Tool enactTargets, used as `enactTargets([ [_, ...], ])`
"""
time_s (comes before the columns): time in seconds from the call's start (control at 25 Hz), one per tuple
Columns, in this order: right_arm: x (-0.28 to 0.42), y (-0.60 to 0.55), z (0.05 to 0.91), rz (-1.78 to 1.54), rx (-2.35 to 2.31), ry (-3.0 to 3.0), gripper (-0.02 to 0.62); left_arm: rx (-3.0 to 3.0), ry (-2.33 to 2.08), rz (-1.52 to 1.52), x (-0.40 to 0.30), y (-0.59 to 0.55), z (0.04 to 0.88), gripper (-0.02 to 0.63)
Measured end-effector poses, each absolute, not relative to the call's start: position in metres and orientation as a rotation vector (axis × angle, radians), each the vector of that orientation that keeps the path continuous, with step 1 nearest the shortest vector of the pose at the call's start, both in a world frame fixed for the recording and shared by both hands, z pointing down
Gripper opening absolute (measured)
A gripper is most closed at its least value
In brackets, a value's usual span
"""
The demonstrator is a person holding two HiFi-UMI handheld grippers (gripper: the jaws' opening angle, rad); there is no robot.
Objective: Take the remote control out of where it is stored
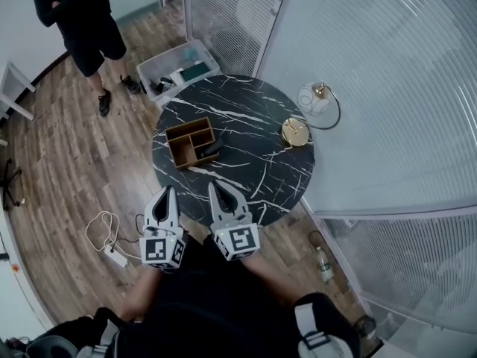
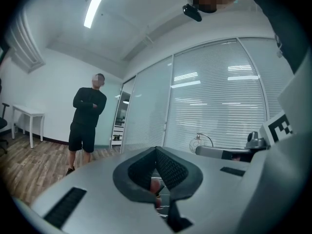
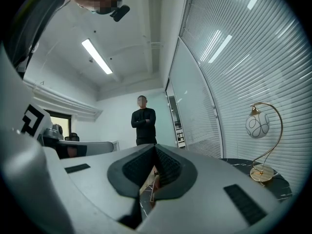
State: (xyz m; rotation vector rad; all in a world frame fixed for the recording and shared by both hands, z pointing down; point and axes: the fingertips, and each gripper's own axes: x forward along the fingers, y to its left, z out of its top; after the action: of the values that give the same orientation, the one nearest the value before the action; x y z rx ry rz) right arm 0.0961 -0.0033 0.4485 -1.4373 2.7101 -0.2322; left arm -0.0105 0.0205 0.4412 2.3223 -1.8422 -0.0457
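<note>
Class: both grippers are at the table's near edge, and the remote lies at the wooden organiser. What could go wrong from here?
1. The left gripper and right gripper are both shut. Unless one opens first, it may only shove the remote.
2. Nothing steadies the wooden organiser, so pulling the remote could drag or tip it.
3. A wide swing to the right might knock the lamp.

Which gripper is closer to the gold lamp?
Right. The right gripper is below-left of the lamp in the head view; the left gripper is farther left.
</note>
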Motion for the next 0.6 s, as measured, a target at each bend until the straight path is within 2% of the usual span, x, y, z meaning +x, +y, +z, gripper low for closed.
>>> enactTargets([
  [0.6, 0.074, -0.025, 0.447, -0.257, -1.509, 2.655, 0.002, 2.378, -1.802, -0.066, -0.037, -0.009, 0.432, 0.008],
])
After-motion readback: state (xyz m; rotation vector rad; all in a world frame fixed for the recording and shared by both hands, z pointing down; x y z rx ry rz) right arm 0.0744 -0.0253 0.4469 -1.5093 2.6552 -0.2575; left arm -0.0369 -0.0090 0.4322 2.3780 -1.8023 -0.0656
